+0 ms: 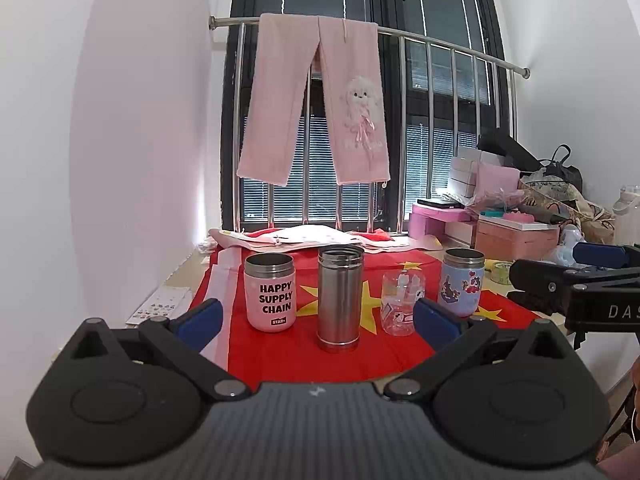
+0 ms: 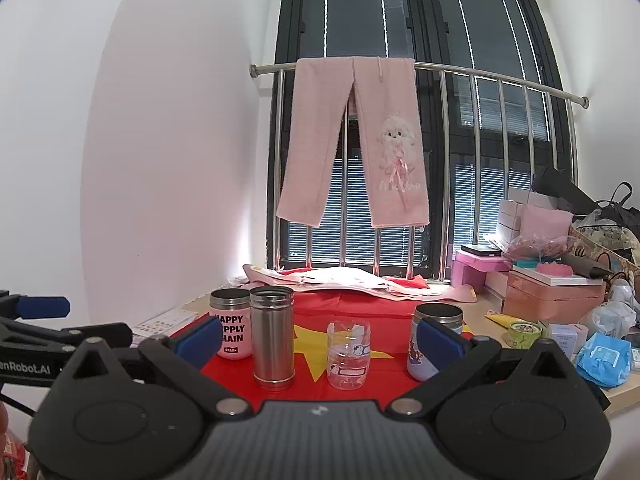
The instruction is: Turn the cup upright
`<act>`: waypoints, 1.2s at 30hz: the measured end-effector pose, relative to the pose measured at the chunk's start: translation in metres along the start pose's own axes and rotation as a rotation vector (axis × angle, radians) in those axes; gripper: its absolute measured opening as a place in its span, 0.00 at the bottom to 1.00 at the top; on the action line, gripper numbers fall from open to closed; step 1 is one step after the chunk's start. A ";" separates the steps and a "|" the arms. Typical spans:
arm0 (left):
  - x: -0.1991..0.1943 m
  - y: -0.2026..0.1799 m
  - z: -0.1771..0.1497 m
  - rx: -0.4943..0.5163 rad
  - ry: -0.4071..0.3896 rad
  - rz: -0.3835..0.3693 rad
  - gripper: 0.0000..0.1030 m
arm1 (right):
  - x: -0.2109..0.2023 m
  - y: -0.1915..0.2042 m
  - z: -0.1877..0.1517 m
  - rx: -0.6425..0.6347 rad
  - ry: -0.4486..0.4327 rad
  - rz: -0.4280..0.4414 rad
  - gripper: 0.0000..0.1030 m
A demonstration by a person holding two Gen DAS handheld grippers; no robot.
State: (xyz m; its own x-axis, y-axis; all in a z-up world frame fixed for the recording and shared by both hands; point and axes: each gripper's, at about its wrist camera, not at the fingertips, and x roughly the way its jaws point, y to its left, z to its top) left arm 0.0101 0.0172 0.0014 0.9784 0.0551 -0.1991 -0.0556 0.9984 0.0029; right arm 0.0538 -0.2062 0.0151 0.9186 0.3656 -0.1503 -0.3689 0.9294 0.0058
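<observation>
Several cups stand in a row on a red flag cloth (image 1: 304,356): a pink "HAPPY SUPPLY CHAIN" cup (image 1: 271,293), a tall steel cup (image 1: 340,298), a clear plastic cup (image 1: 401,303) that looks upside down, and a blue cartoon cup (image 1: 461,282). They also show in the right wrist view: the pink cup (image 2: 231,326), the steel cup (image 2: 273,338), the clear cup (image 2: 348,354) and the blue cup (image 2: 430,342). My left gripper (image 1: 318,320) is open and empty, short of the row. My right gripper (image 2: 320,340) is open and empty, also short of it.
A railing with pink trousers (image 1: 316,100) stands behind the table. Folded cloth (image 1: 308,238) lies at the back. Pink boxes and clutter (image 1: 516,224) fill the right side. A blue packet (image 2: 604,358) lies near the right edge. The wall is on the left.
</observation>
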 end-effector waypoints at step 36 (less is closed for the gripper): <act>-0.004 0.002 0.001 -0.006 -0.041 -0.003 1.00 | -0.003 -0.002 0.002 0.002 -0.007 -0.001 1.00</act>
State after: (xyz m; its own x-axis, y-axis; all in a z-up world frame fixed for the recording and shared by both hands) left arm 0.0059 0.0194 0.0032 0.9859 0.0524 -0.1590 -0.0536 0.9986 -0.0034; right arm 0.0520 -0.2085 0.0177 0.9197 0.3653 -0.1436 -0.3681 0.9297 0.0077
